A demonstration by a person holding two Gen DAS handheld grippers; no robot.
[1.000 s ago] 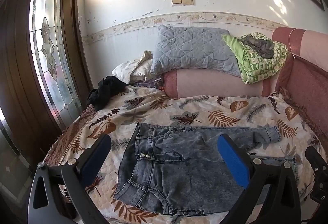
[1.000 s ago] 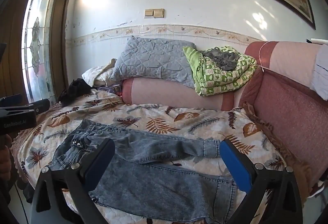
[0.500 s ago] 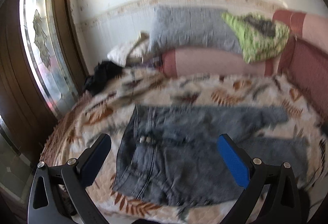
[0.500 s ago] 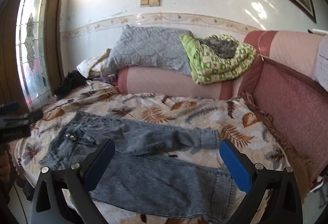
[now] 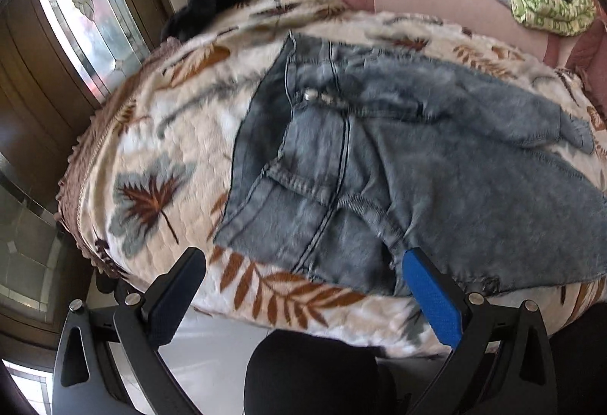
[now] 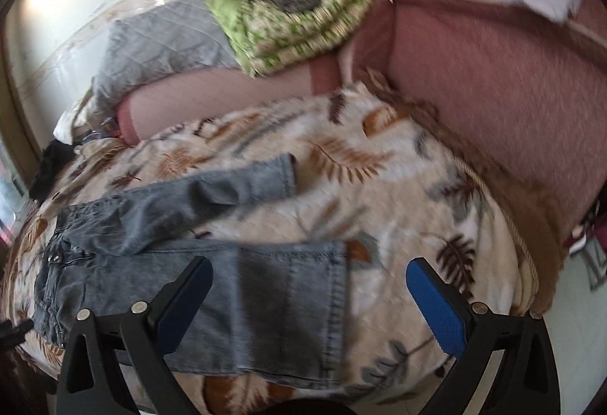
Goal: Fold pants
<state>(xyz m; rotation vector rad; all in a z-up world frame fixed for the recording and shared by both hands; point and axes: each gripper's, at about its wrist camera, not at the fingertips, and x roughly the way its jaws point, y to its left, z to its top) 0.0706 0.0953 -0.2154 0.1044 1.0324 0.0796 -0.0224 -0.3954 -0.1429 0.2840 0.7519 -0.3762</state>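
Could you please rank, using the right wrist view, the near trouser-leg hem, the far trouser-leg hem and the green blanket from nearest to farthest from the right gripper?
From the right gripper, jaws open:
1. Near trouser-leg hem, between the open fingers, low centre.
2. Far trouser-leg hem, farther up the leaf-print bedspread, centre.
3. Green blanket, on the bolster at the wall, upper centre.

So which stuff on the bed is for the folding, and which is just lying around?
For the job:
- jeans, spread flat on the leaf-print blanket
- left gripper and right gripper, both open, holding nothing

Just lying about:
- grey pillow
- green patterned cloth
- black clothing at the bed's edge
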